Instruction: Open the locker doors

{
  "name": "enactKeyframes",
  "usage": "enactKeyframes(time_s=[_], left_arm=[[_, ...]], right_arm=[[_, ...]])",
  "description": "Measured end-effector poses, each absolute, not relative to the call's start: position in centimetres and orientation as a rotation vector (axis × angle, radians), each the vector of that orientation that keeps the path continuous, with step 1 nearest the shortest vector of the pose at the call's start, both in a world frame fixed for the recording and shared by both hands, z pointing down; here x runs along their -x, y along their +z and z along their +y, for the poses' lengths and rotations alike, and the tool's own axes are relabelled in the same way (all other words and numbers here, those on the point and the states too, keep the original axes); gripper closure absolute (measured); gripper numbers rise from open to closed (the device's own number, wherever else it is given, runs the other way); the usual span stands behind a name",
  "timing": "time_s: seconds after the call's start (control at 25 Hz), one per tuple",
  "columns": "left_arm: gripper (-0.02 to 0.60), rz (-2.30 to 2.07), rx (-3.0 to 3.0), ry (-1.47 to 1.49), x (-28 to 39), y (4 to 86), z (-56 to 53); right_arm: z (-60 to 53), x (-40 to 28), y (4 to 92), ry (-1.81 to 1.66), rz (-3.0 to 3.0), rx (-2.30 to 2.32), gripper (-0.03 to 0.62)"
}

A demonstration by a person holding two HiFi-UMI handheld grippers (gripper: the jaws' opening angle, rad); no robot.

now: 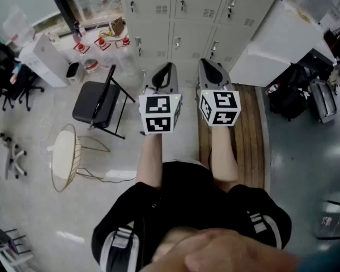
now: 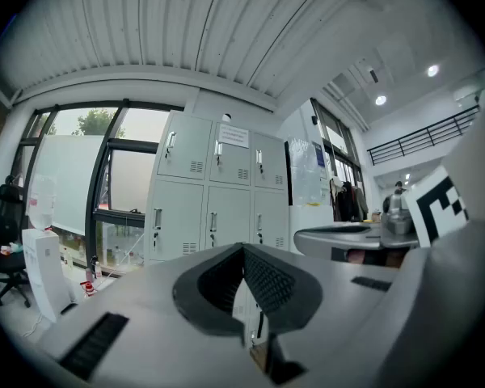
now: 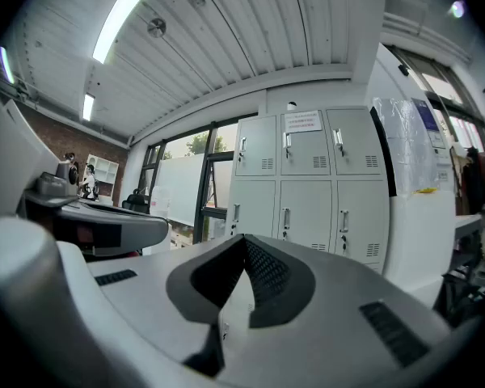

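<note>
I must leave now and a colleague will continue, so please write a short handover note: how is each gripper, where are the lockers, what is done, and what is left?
Left gripper: jaws together, nothing between them, held in the air and pointing at the lockers.
Right gripper: also shut and empty, beside the left one.
Lockers: straight ahead, and neither gripper touches them. Every door in view is closed.
Done: nothing, no door is open.
Left: go closer, take a door handle, pull the door open, then do the other doors.
</note>
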State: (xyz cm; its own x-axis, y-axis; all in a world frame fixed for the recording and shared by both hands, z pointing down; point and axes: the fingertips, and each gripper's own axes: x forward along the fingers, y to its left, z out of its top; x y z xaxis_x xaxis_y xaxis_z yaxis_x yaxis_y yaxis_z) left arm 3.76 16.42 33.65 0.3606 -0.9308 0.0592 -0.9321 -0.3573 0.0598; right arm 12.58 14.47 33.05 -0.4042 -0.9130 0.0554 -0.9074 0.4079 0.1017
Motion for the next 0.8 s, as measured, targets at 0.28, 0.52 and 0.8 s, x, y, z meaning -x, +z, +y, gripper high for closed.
enactKeyframes(time_s=[0.28, 0.52, 0.8], left_arm=[[0.571, -1.772, -2.488, -0.018, -2.1, 34.3, 14.5], [0.571, -1.736, -2.501, -0.029, -2.9, 34.5, 13.2], [0.571, -1.72, -2.507, -0.032, -3.7, 34.9, 11.3]], right_arm=[[12.9, -11.9, 33.7, -0.083, -2.569, -1.654, 0.577], [11.7, -12.6, 34.6, -0.042, -2.564, -1.645, 0.577], [9.9, -13.6, 35.2, -0.031, -2.574, -1.636, 0.577]])
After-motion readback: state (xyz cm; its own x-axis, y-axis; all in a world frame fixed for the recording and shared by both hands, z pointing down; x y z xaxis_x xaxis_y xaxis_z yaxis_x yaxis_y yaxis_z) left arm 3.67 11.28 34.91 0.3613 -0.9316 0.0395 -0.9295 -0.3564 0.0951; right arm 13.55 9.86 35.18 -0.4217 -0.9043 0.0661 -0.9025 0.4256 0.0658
